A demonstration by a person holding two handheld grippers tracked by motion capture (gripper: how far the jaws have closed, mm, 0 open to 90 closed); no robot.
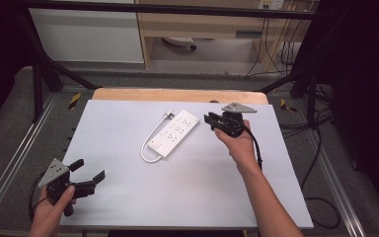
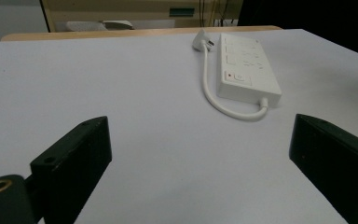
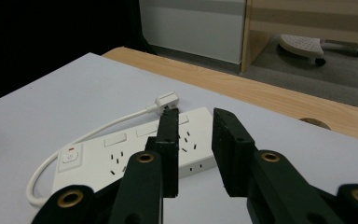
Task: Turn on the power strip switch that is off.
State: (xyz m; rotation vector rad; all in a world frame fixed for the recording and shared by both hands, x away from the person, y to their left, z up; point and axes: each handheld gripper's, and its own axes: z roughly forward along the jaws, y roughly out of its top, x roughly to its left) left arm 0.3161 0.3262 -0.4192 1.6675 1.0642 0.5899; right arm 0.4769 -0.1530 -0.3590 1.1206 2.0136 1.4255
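One white power strip (image 1: 173, 133) lies slantwise near the middle of the high view on the pale table (image 1: 128, 197), its short white cord (image 1: 147, 148) looping from the lower end back up to a flat plug (image 1: 169, 115) beside the upper end; a switch with a small red mark sits at the lower end. At lower left, the left gripper (image 1: 88, 173) hovers with jaws spread wide, holding nothing. At right of centre, the right gripper (image 1: 210, 118) sits just beside the strip's upper end, jaws only narrowly apart and empty.

The high view looked down from above the table's (image 1: 128, 197) near side; both gripper views sat low, sharing the white power strip (image 2: 248, 67).
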